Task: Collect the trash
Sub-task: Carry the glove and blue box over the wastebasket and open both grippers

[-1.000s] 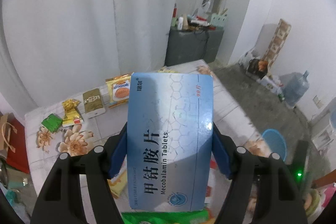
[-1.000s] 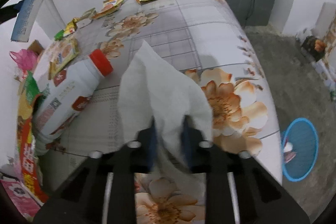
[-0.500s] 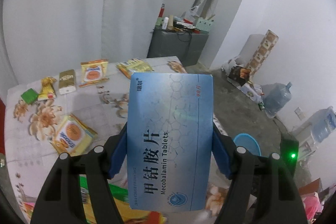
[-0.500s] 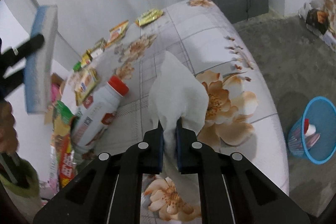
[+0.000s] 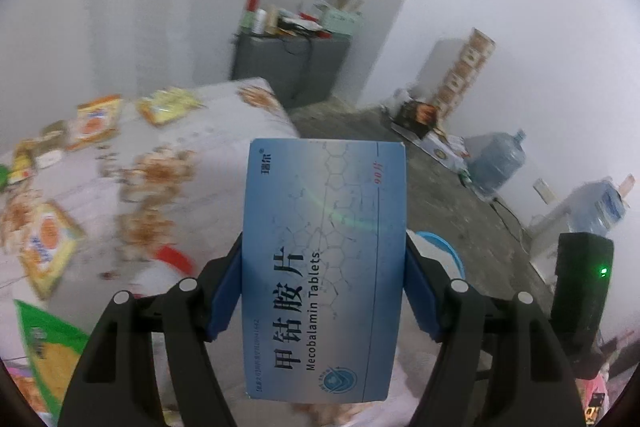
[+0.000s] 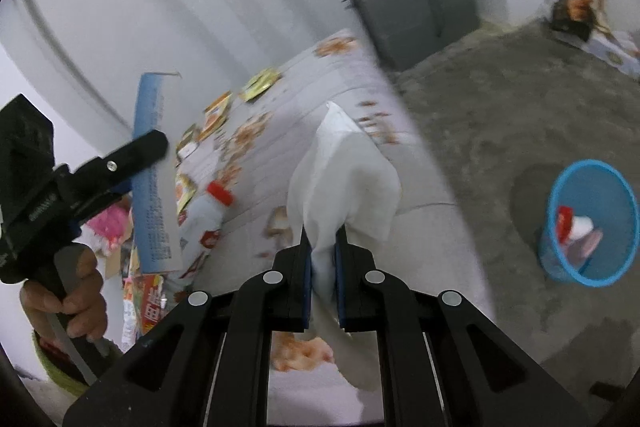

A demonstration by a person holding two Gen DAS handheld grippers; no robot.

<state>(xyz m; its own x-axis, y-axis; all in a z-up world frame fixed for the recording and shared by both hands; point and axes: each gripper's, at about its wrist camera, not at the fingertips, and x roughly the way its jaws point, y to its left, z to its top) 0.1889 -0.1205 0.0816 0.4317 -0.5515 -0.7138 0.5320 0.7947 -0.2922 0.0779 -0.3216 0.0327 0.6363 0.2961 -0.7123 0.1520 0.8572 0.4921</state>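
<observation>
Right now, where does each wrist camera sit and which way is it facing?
Left wrist: rides the left claw, looking along its fingers over the tablet box toward table and grey cabinet; only the claw shows.
Right wrist: rides the right claw, looking past the white tissue at table, floor and blue bin; the person's left hand shows.
Shared: tablet box, table, cabinet, bin.
</observation>
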